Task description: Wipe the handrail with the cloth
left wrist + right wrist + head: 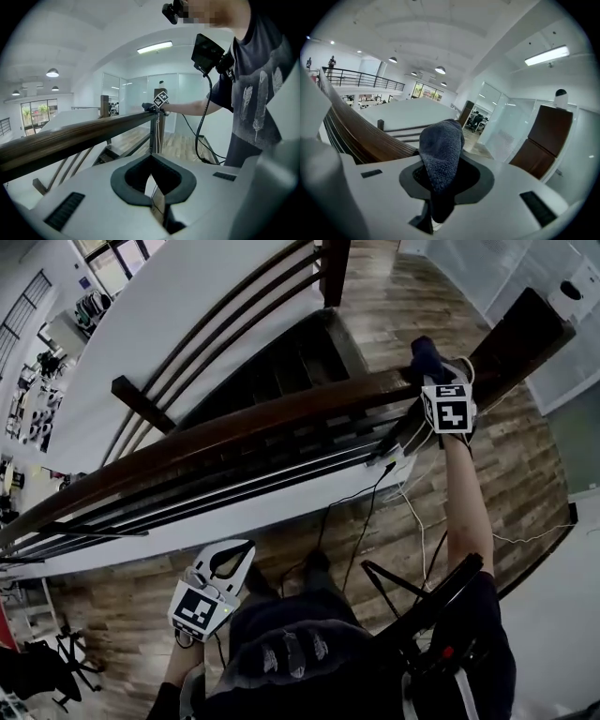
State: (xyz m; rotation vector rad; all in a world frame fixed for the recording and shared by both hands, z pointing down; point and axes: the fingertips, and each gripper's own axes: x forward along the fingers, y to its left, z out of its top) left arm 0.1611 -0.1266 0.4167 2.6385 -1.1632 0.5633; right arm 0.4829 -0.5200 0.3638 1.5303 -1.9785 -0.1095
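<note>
Presently at 1 o'clock: right gripper (433, 379) clamped on blue-grey cloth (424, 352), resting on wooden handrail (234, 427) near its end post. Left gripper (228, 559) at 7 o'clock, jaws together, empty. Probably barely started; long rail toward 9 o'clock left to wipe.

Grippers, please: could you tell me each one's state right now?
Left gripper: shut, empty.
Right gripper: shut on the dark blue woven cloth.

Dark blue cloth (440, 150), brown handrail (234, 427)
</note>
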